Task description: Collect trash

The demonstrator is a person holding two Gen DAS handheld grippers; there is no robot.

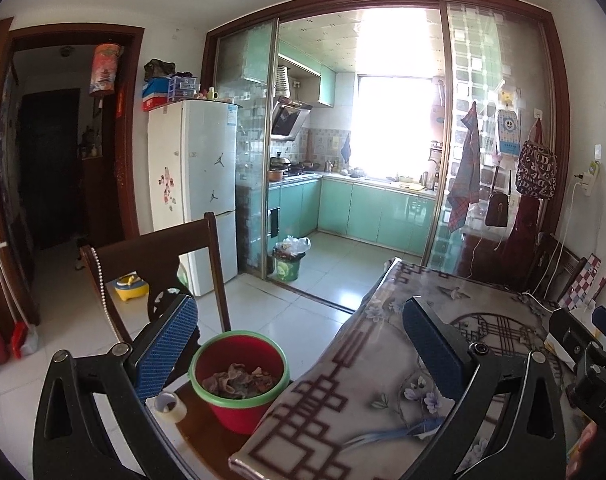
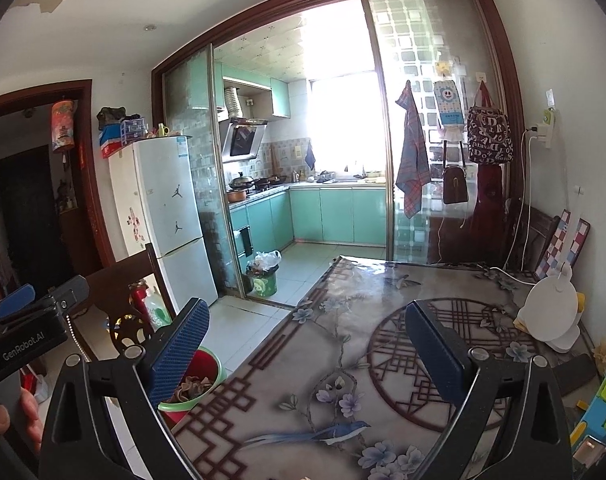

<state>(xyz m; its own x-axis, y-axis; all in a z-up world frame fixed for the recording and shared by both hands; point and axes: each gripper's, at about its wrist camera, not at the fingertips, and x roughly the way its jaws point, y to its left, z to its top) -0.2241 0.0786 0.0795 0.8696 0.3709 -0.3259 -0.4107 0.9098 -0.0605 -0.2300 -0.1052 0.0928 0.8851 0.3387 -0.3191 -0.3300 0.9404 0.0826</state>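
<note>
Fingers wide apart, empty: left gripper (image 1: 299,354), right gripper (image 2: 307,354). Red bucket (image 1: 239,380) holding crumpled scraps (image 1: 237,382), just beside table (image 2: 331,344) edge; tape roll (image 1: 169,404) beside bucket.

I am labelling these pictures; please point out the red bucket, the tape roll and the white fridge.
red bucket (image 1: 245,410): left wrist view, on its red outer wall.
tape roll (image 1: 170,403): left wrist view, on its top ring.
white fridge (image 2: 165,196): right wrist view, on the upper door.

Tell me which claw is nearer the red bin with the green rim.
Left. The left claw is open and hangs right above the red bin. The right claw, also open, sits over the table, with the bin off to its left.
</note>
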